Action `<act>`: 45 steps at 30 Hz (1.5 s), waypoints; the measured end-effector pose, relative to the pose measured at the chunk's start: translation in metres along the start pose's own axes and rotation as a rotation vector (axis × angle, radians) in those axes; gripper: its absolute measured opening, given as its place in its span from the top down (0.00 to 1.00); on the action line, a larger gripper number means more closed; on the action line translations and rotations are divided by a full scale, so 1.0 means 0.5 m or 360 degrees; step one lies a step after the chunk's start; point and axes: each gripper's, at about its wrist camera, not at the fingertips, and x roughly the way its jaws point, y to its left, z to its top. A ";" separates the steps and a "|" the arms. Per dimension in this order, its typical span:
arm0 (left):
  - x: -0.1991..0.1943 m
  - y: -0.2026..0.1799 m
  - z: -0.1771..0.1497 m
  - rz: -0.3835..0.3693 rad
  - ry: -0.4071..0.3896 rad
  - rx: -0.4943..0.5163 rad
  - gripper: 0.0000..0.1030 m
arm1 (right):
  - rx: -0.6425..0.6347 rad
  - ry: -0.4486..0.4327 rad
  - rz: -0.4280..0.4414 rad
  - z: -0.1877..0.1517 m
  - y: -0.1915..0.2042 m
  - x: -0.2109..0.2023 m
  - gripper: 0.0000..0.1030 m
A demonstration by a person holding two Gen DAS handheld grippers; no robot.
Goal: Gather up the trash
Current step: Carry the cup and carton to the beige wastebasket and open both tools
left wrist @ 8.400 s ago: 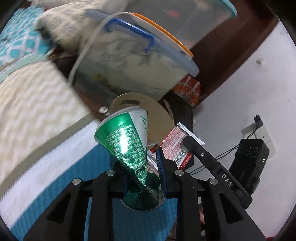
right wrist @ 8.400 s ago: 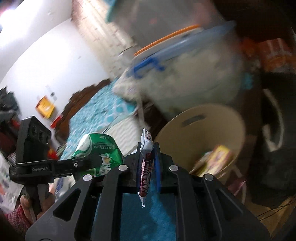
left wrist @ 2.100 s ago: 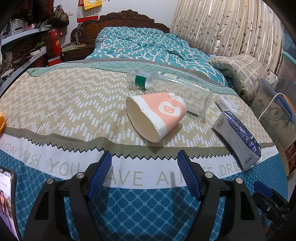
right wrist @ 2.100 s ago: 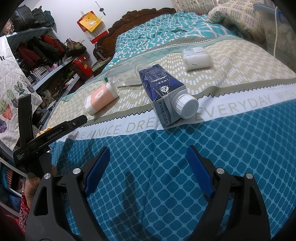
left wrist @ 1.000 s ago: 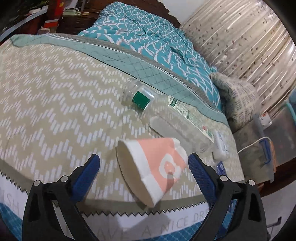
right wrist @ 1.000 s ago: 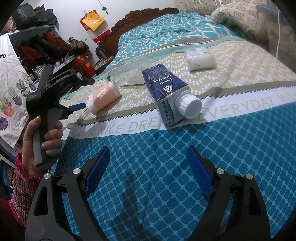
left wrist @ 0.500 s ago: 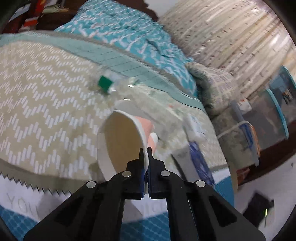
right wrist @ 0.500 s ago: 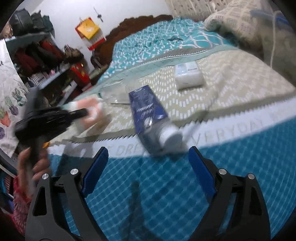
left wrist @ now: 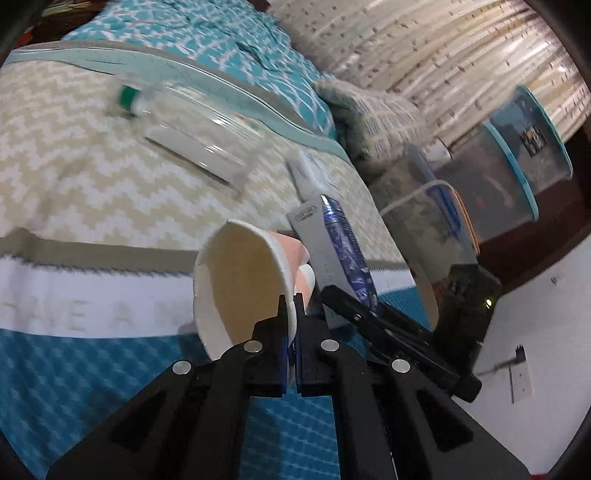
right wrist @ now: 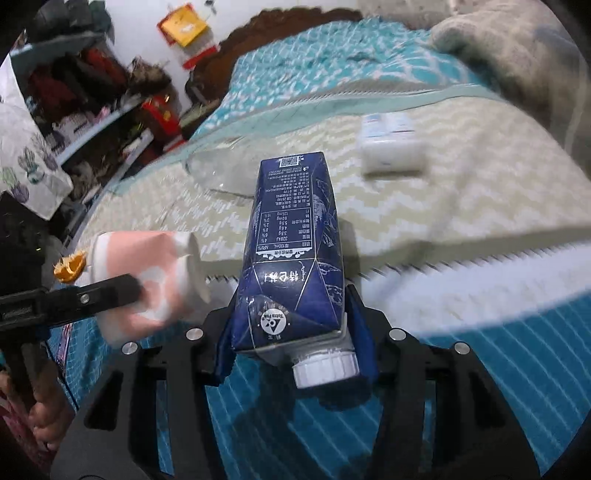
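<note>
Left jaws: our left gripper (left wrist: pixel 291 310) is clamped flat on the rim wall of a pink-and-white paper cup (left wrist: pixel 240 284), mouth toward us, apparently empty.
Right jaws: our right gripper (right wrist: pixel 291 325) has just been closing and now presses the cap end of a dark blue drink carton (right wrist: pixel 291 254), white screw cap on.
Grip reasons: we judge thin rim and narrow end suit a pinch.
Bedspread (right wrist: pixel 480 206): clear plastic bottle (left wrist: pixel 192 122) and small white packet (right wrist: pixel 391 147) remain.

— What sort of place was it?
— A home bedroom: a bed (right wrist: pixel 480 192) with a carved wooden headboard (right wrist: pixel 280 26), a pillow (left wrist: pixel 373 114) and long curtains (left wrist: pixel 424 48).
— Lived in?
— Yes; cluttered shelves (right wrist: pixel 96 107) stood beside it, and plastic storage bins (left wrist: pixel 517 147).
</note>
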 end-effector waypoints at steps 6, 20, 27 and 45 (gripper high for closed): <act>0.093 -0.111 -0.001 -0.0056 0.0137 0.0152 0.98 | 0.0275 -0.0135 -0.0071 -0.071 -0.137 -0.116 0.48; 0.455 -0.551 0.007 -0.0239 0.0506 0.0623 0.98 | 0.0860 -0.0527 -0.0322 -0.149 -0.497 -0.370 0.48; 0.649 -0.745 0.006 -0.0242 0.0607 0.0817 0.81 | 0.1069 -0.0576 -0.0435 -0.132 -0.667 -0.423 0.34; 0.348 -0.375 0.142 0.0086 0.0020 0.0409 0.54 | 0.0841 -0.0577 -0.0239 -0.102 -0.471 -0.351 0.27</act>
